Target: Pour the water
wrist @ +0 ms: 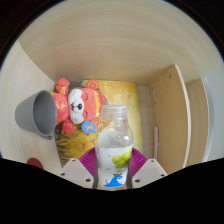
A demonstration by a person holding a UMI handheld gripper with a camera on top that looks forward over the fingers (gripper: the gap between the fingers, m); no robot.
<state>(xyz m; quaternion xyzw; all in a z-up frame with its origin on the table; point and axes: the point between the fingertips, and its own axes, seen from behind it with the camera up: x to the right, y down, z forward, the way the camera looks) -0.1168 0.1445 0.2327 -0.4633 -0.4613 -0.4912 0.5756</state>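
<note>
Clear plastic water bottle with white cap stands upright, clamped between the gripper's purple pads, ready for pouring into the grey metal cup tilted at ten o'clock.

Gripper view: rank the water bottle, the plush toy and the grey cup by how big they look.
1. Water bottle, standing between the tongs; it is nearest the camera, so its lead may be partly nearness.
2. Plush toy, beyond the bottle.
3. Grey cup, tipped beside the toy; it looks only slightly smaller, so this order is unsure.
</note>
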